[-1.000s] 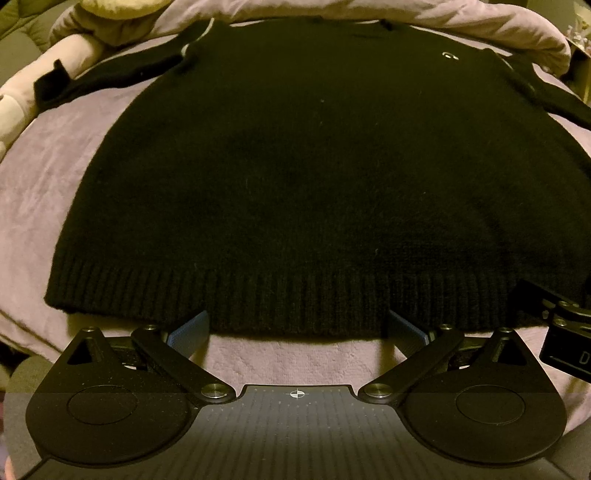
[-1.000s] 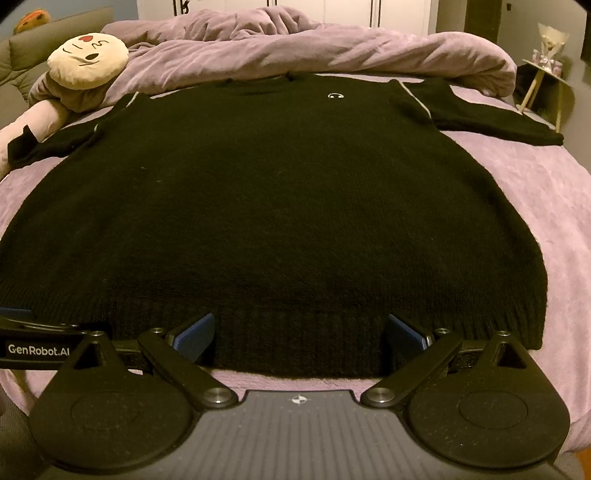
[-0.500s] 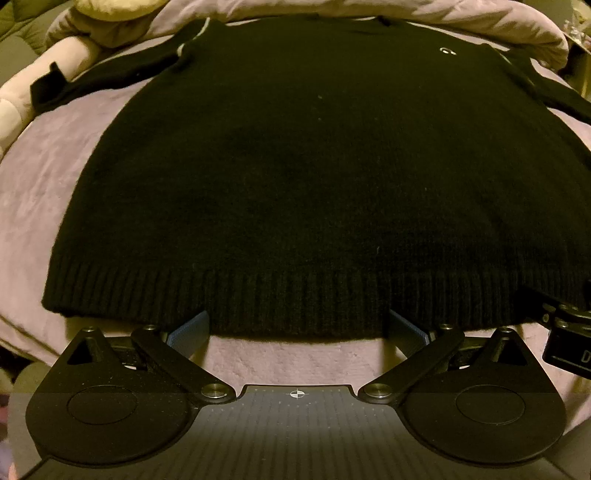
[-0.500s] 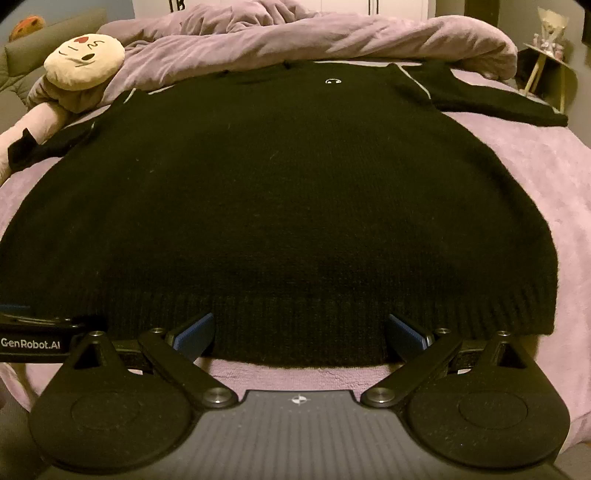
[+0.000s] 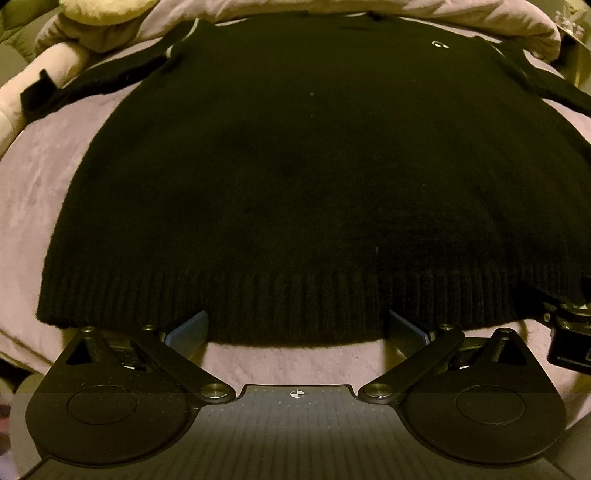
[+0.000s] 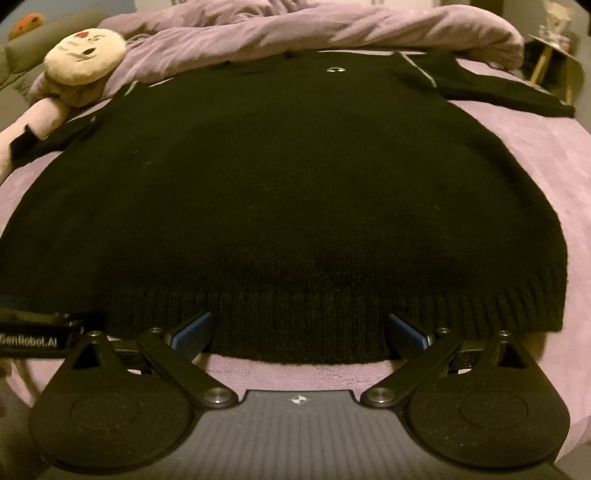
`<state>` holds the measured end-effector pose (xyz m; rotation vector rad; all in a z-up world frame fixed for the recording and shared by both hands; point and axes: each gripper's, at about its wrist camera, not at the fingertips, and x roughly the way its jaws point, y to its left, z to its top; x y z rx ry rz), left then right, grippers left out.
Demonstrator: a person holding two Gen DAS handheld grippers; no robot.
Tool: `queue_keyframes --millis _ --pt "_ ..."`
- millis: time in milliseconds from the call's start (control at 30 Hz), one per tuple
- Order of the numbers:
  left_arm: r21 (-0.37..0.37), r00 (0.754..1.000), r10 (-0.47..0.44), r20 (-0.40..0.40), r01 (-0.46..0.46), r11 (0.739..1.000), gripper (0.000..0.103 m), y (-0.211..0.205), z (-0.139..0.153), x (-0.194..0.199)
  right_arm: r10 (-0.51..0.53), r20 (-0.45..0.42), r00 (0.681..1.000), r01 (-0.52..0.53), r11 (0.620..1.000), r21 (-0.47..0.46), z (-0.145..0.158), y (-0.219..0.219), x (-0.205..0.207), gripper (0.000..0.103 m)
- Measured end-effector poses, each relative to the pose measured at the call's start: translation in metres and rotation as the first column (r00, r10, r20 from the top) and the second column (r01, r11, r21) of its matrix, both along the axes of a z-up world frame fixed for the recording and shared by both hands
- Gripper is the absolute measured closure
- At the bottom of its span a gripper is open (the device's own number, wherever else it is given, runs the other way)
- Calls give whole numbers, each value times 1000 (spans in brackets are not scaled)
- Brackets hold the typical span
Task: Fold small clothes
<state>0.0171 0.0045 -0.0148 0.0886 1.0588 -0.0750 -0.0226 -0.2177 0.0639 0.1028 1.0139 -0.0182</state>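
A black knit sweater [image 5: 295,177] lies flat, front up, on a purple bed cover, its ribbed hem nearest me and both sleeves spread out at the far end. It also fills the right wrist view [image 6: 288,192]. My left gripper [image 5: 297,332] is open at the left part of the hem, and the hem edge lies between its blue fingers [image 5: 190,330]. My right gripper [image 6: 299,336] is open at the right part of the hem, which lies the same way between its blue fingers [image 6: 406,334]. Each gripper shows at the edge of the other's view.
The purple cover [image 6: 535,155] shows on both sides of the sweater. A bunched purple duvet [image 6: 295,33] lies along the far end. A cream plush toy [image 6: 85,55] lies at the far left. A small side table [image 6: 554,55] stands at the far right.
Both grippers have moved forward and lower toward the hem, which now looks larger and reaches between the fingers. Both stay open. The sweater has not moved.
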Motion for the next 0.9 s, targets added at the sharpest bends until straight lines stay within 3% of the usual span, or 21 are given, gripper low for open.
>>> queue_keyframes --millis 233,400,533,667,733,833,900 --pt "-10 999 -3 36 4 1000 0 -7 19 -4 85 37 996 -87 995 56 3 -17 -9 4" --pt "-52 997 -9 81 13 999 0 -16 39 1 50 32 998 -54 988 142 24 -44 -7 4" --pt "-91 997 -1 79 8 996 0 -28 41 16 -32 129 991 3 976 220 48 -94 3 4" --pt "-95 997 22 72 -15 995 0 -41 37 39 -219 183 958 166 949 268 46 -170 35 6" --pt "-92 997 32 69 -26 995 0 -43 37 55 -337 187 923 265 908 325 39 -220 59 16" --pt "-79 997 42 68 -37 996 0 -48 37 76 -490 164 856 394 824 407 23 -295 102 42" --pt "-71 995 61 74 -56 996 0 -51 38 88 -582 139 801 476 761 441 7 -338 128 65"
